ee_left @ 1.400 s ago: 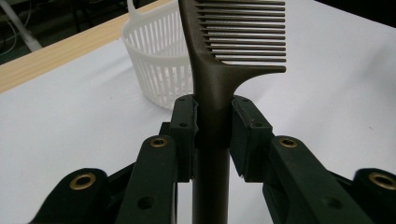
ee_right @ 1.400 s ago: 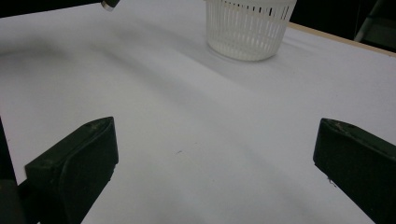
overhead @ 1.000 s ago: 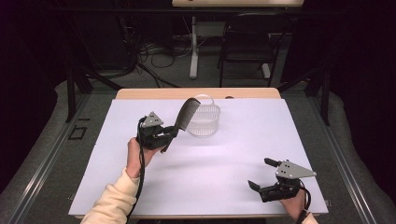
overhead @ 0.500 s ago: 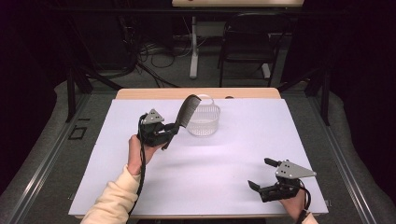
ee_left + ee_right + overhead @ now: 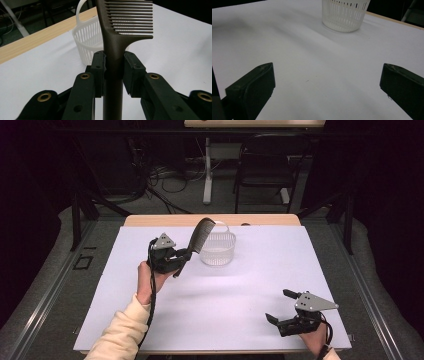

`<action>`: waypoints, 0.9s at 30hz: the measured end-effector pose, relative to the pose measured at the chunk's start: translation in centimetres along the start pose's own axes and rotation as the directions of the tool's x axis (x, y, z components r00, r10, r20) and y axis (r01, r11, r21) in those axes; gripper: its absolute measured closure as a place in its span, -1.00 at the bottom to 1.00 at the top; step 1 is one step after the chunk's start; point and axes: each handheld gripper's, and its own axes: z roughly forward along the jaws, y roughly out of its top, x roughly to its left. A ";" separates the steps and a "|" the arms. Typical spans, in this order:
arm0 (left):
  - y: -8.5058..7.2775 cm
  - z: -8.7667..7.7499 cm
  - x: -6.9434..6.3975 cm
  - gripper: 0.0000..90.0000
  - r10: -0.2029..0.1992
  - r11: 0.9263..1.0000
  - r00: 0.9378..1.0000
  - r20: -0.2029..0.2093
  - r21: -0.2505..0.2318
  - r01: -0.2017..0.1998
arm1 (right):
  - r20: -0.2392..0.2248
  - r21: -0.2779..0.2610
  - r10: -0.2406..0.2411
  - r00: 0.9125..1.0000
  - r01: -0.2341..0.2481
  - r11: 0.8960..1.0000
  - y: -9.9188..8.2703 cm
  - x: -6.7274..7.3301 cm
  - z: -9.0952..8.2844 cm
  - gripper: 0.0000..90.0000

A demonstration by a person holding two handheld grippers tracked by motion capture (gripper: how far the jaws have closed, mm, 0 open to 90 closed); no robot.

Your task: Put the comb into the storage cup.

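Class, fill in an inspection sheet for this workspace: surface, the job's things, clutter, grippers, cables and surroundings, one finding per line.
Surface: white sheet over a wooden table, bare apart from the basket.
Job's things: dark comb held by its handle, teeth raised beside the white slotted basket; the basket stands upright near the far edge.
Clutter: nothing seen.
Grippers: left gripper shut on the comb's handle; right gripper open, jaws wide, low over the sheet's near right corner.
Cables: a black cable trails from the left gripper along the sleeve.
Surroundings: dark room, a chair and floor cables behind the table.
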 end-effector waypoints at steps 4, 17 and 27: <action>0.3 0.0 0.0 0.61 0.001 1.000 1.000 -0.004 -0.002 -0.001 | 0.000 0.000 -0.003 1.000 0.003 1.000 0.0 0.0 0.0 -1.00; 1.3 0.2 0.2 0.61 0.007 1.000 1.000 -0.011 -0.015 -0.007 | -0.001 0.001 -0.003 1.000 0.003 1.000 0.0 0.0 0.0 -1.00; 1.8 0.5 0.5 0.61 0.003 1.000 1.000 -0.017 -0.025 -0.004 | -0.003 0.001 0.001 1.000 -0.001 1.000 0.0 0.0 0.1 -1.00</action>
